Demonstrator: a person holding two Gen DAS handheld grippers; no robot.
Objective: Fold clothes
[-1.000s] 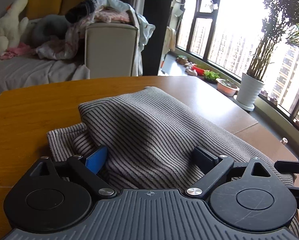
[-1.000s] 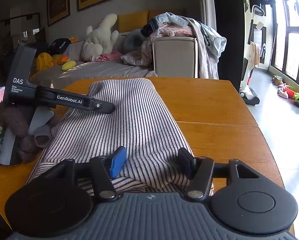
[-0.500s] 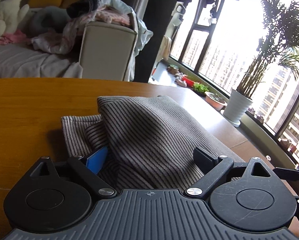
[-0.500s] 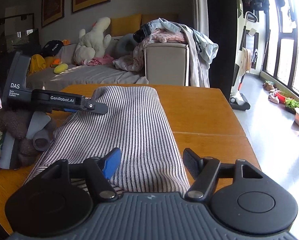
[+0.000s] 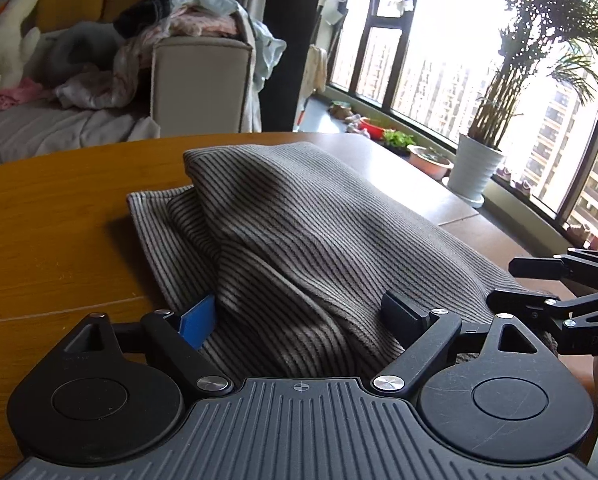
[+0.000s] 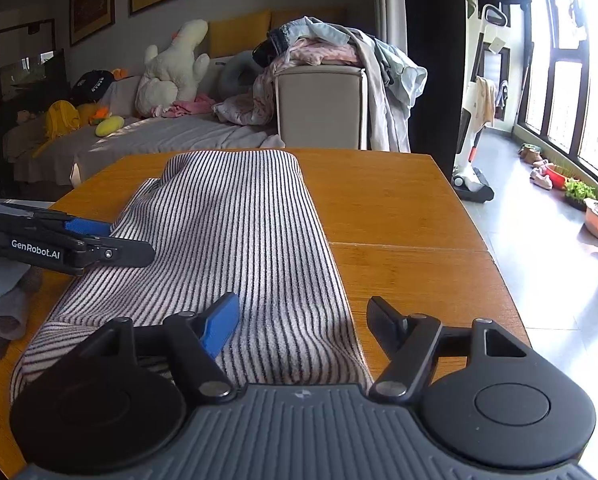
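A striped knit garment is laid lengthwise on the wooden table, already folded into a long band; in the left wrist view a looser under-layer is seen sticking out at its far left edge.

Right gripper: jaws have just been opening and are now spread wide w/ the near end of the cloth between them; the black pad is off the fabric, over bare table, so nothing is gripped. Left gripper: jaws wide too, having closed slightly in the last moment; a raised ridge of fabric is straddled, but the pads aren't seen pressing on it, so no hold is judged.

Step in hand, as judged: a lengthwise fold appears finished and released; both tools are positioned at the near end for the next fold.

Next move calls for: both layers at the near edge to be pinched, left & right together, lifted evenly and carried toward the far end so the band is halved. The protruding under-layer should probably be tucked first, else it'll be left uneven.
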